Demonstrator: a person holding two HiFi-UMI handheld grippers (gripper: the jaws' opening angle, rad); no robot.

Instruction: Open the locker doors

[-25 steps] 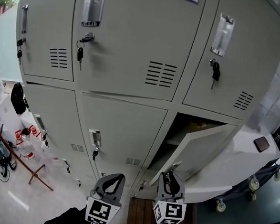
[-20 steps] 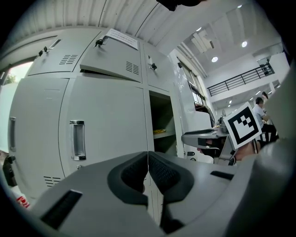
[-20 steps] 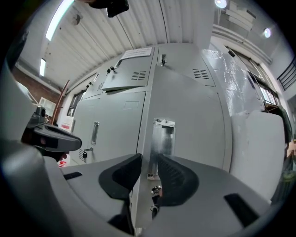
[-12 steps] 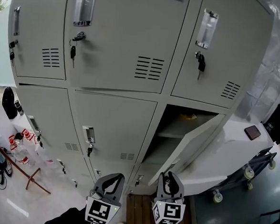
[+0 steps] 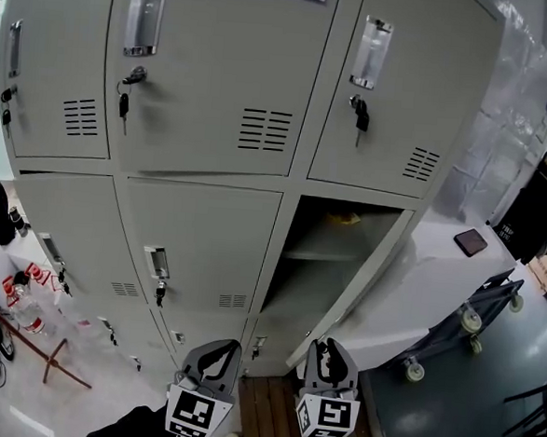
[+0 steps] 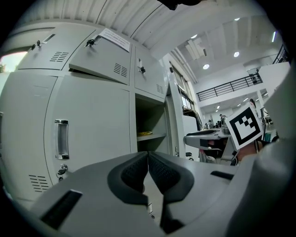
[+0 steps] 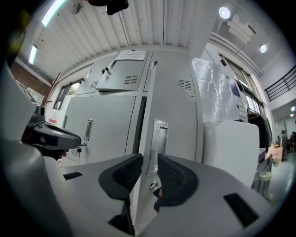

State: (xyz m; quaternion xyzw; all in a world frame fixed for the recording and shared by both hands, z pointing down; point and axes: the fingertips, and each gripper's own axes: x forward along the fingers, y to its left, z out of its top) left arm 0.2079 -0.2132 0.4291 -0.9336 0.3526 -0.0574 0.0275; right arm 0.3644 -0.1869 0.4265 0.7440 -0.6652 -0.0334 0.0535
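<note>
At the right end of the middle row of the lockers [image 5: 203, 161], one door [image 7: 178, 115] stands swung wide from its compartment [image 5: 315, 291]. The right claw [image 7: 148, 162] sits astride the door's free edge beside the lock [image 7: 152, 186], jaws part way apart and, by appearance, clamped on the sheet metal. The left claw [image 6: 148, 159] is empty, jaws together, facing the closed centre door [image 5: 197, 245]. To finish the swing well, follow the door's own arc, hold the claw level, and stop short of the wheeled counter [image 5: 438, 271] beside the door; release only when the door rests. Pad contact on the edge is hard to confirm, since the jaws cover it. The yellow item [image 5: 346, 218] on the shelf [image 5: 325, 256] cannot be identified, and the bottom row [image 5: 167, 332] is largely hidden behind both claws.
</note>
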